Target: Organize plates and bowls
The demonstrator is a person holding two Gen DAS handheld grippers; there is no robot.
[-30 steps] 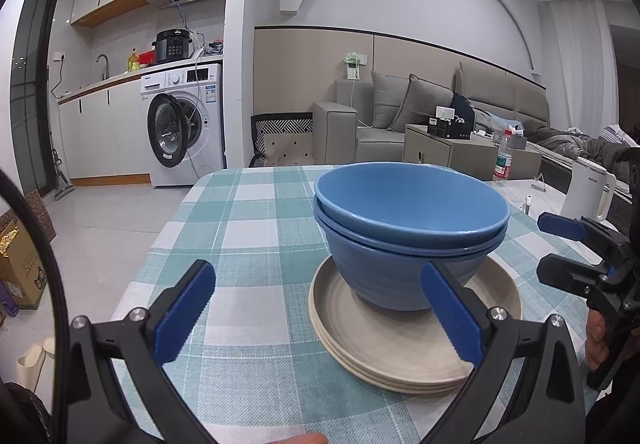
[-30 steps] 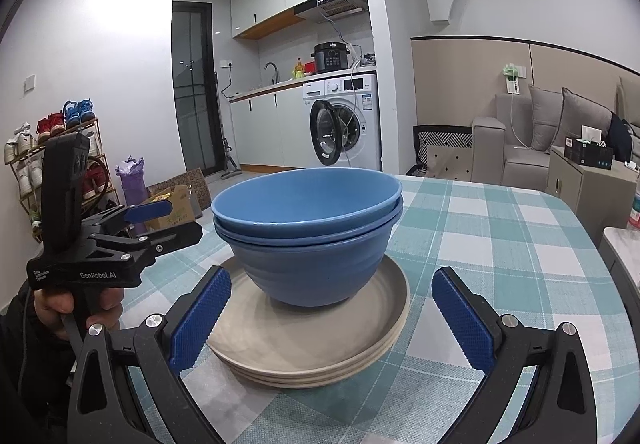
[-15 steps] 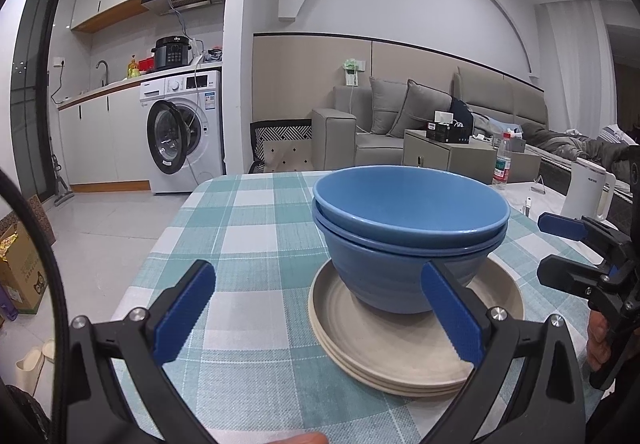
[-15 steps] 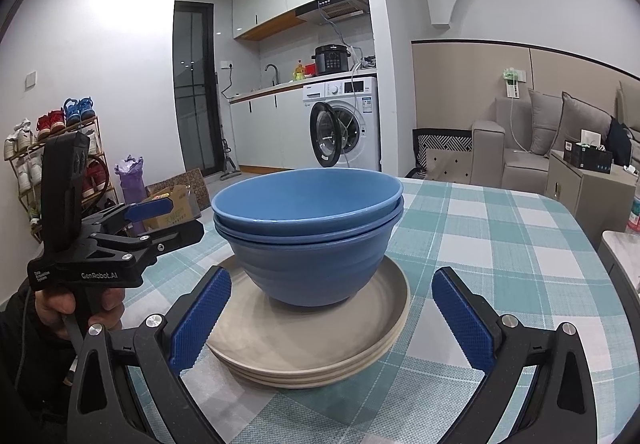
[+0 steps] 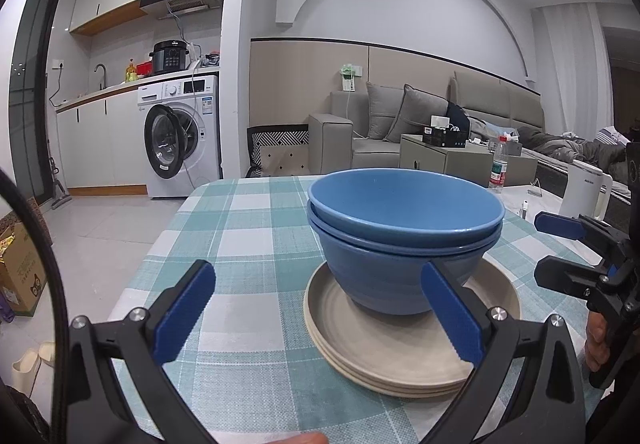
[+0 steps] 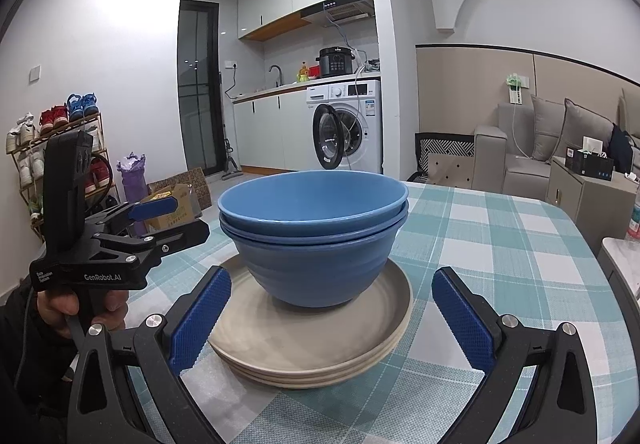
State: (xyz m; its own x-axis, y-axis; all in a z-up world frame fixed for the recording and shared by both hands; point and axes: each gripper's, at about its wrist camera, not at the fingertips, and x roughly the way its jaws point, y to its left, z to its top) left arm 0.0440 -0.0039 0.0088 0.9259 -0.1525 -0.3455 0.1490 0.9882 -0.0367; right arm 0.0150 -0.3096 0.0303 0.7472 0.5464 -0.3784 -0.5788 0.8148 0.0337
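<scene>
Grippers both held low over the near edge of the counter [image 5: 248, 228], pointing at the stack from either side. Left gripper [image 5: 316, 316] spread wide, blue fingers [image 5: 184, 312] apart with nothing between them, right-hand finger overlapping the bowls only in the line of sight; seen from the right wrist view [image 6: 160, 219] likewise parted, gripped from below by a hand [image 6: 80, 308] in a dark sleeve. Right gripper [image 6: 332, 320] spread just as wide, empty, stack framed between its fingers [image 6: 200, 320] but not touched; from the left wrist view visible at the right edge [image 5: 560, 248], parted too, with a hand [image 5: 598, 340] underneath.

Two blue bowls [image 6: 316, 236] nested, upright, resting in the middle of a stack of beige plates [image 6: 316, 348], all on the teal-and-white checked cloth of the counter, between the two grippers.

Compared with half a second and a second ago: almost no change; same spread on both grippers, stack in the same spot, views only very slightly shifted.

Around: washing machine [image 5: 180, 131] with door ajar, pressure cooker [image 5: 170, 55] on top, grey sofa [image 5: 400, 123], water bottle [image 5: 498, 167] and white kettle [image 5: 584, 191] beyond the counter's far right, shoe rack [image 6: 52, 147] and cardboard box [image 6: 176, 199] to the left. Nothing between grippers and stack.
</scene>
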